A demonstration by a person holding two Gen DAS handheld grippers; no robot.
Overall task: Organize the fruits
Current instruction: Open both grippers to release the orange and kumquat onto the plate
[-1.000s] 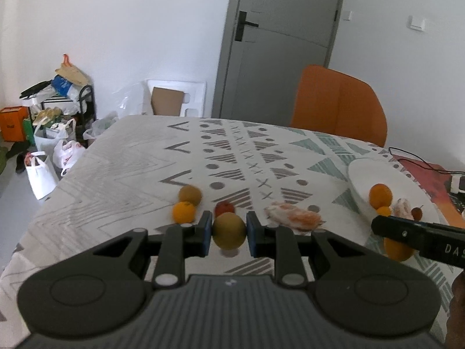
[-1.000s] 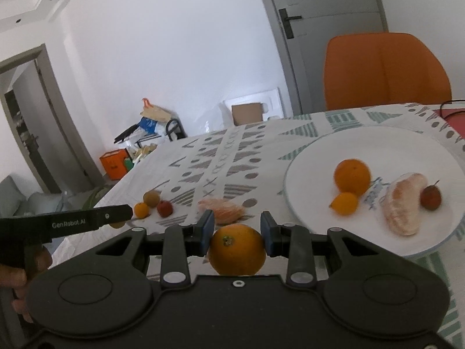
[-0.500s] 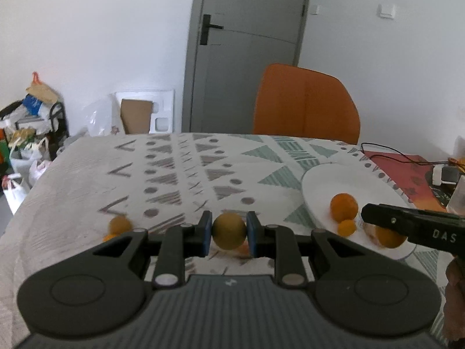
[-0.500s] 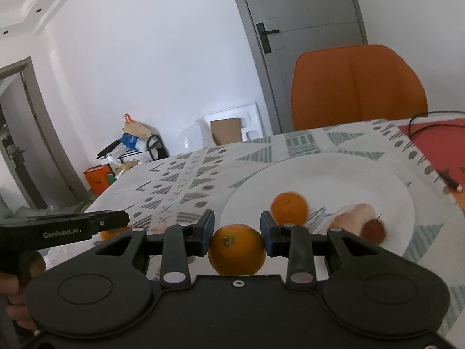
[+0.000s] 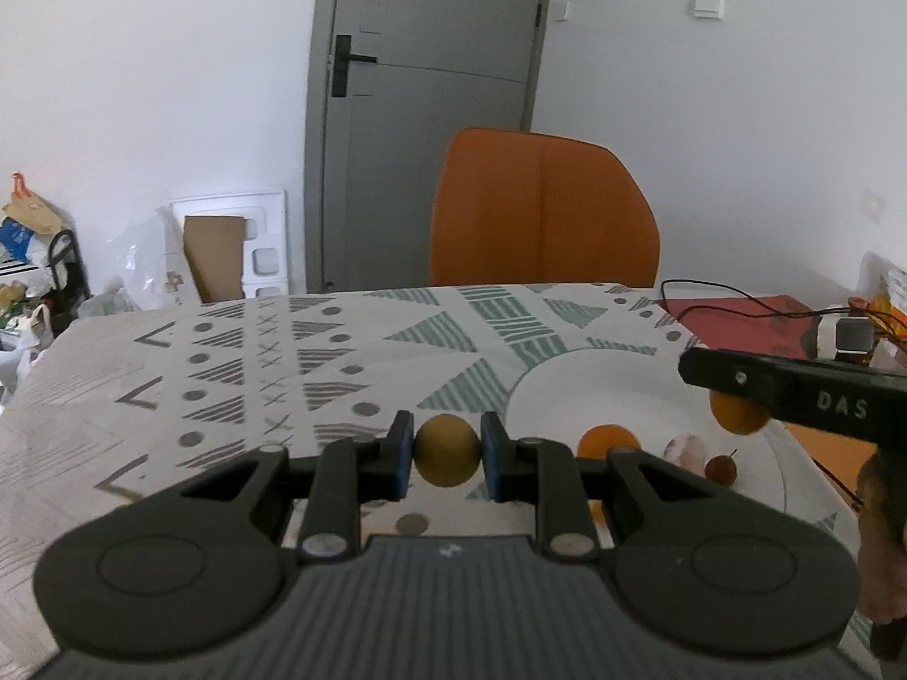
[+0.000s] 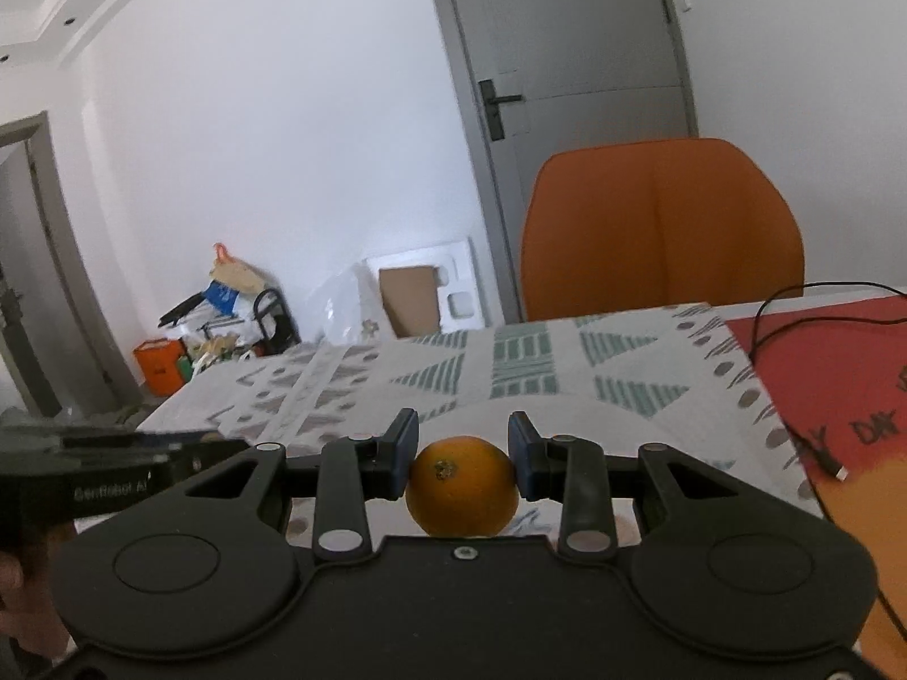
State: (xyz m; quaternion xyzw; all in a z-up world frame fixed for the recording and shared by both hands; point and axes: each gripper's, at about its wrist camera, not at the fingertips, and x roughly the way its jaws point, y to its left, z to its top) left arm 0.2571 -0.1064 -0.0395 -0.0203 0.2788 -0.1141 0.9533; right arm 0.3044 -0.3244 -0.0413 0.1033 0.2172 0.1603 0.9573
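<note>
My left gripper (image 5: 446, 449) is shut on a round yellow-brown fruit (image 5: 446, 450), held above the tablecloth just left of the white plate (image 5: 572, 391). On the plate lie an orange (image 5: 607, 442), a peeled citrus piece (image 5: 687, 449) and a small red fruit (image 5: 721, 468). My right gripper (image 6: 463, 458) is shut on a large orange (image 6: 463, 487). In the left wrist view that orange (image 5: 737, 415) hangs over the plate's right part under the right gripper's body (image 5: 793, 394). The plate is hidden in the right wrist view.
An orange chair (image 5: 544, 209) stands at the table's far edge before a grey door (image 5: 425, 113). A red mat (image 6: 822, 374) with a black cable (image 6: 793, 306) lies right of the plate. Bags and boxes (image 6: 221, 311) clutter the floor at the left.
Both grippers have moved right and forward with their fruits. The loose fruits on the cloth have left the left wrist view; the plate has dropped under the right gripper.
</note>
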